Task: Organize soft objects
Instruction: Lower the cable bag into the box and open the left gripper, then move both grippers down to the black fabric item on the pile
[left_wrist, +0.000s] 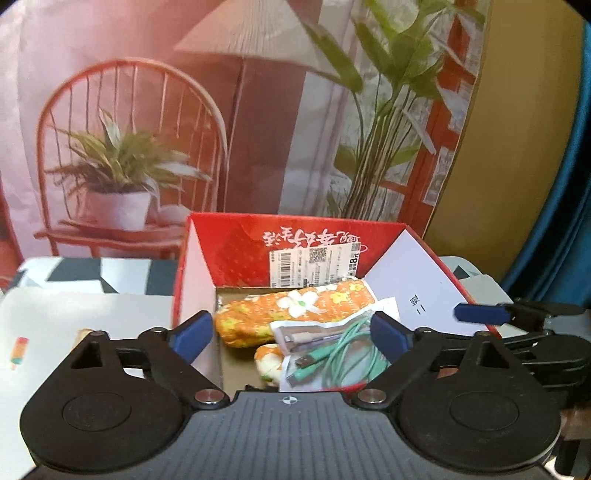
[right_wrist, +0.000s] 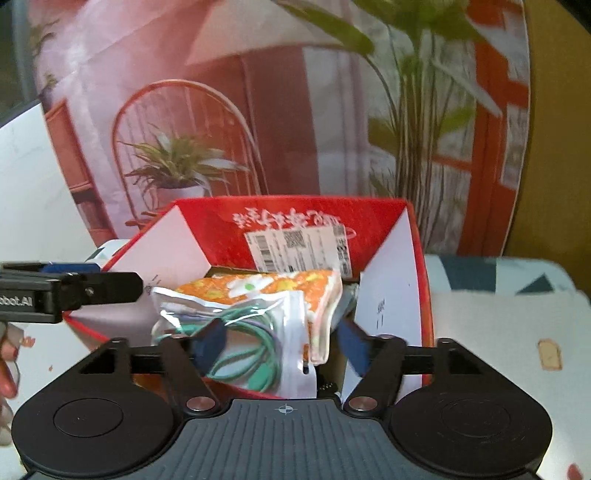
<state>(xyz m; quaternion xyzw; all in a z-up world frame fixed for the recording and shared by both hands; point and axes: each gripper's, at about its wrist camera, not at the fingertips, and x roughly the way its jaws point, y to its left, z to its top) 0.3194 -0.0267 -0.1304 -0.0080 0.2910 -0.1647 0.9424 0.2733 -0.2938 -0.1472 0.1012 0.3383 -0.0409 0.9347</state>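
Judging by how things lie, the tidying looks well advanced; the red box (left_wrist: 236, 254) in the centre of the left wrist view already holds the orange floral pouch (left_wrist: 295, 314) and, lower right of it, a crinkled clear bag of green cables (left_wrist: 332, 354) resting partly on the cloth; nothing soft shows loose on the white surface (left_wrist: 74, 317) at lower left, so little may remain beyond settling or closing the box, though the frames cover only part of the scene. The left tool (left_wrist: 291, 336) sits at the box's near edge with its blue-padded fingers spread wide and nothing between them; the right tool (right_wrist: 279, 341) is likewise spread, its pads either side of the cable bag (right_wrist: 258, 332) in the lower centre of its own view, and whether they touch the plastic I cannot tell; it also shows at the right edge of the left view. The pouch looks like padded printed cotton, plump and roll-shaped, with a white flower and yellow blossoms; the bag is glossy, wrinkled film; the cables are smooth, coiled loops; the box is stiff card, red outside and white on its raised side flaps, with a barcode label (right_wrist: 295, 247) on the back wall.
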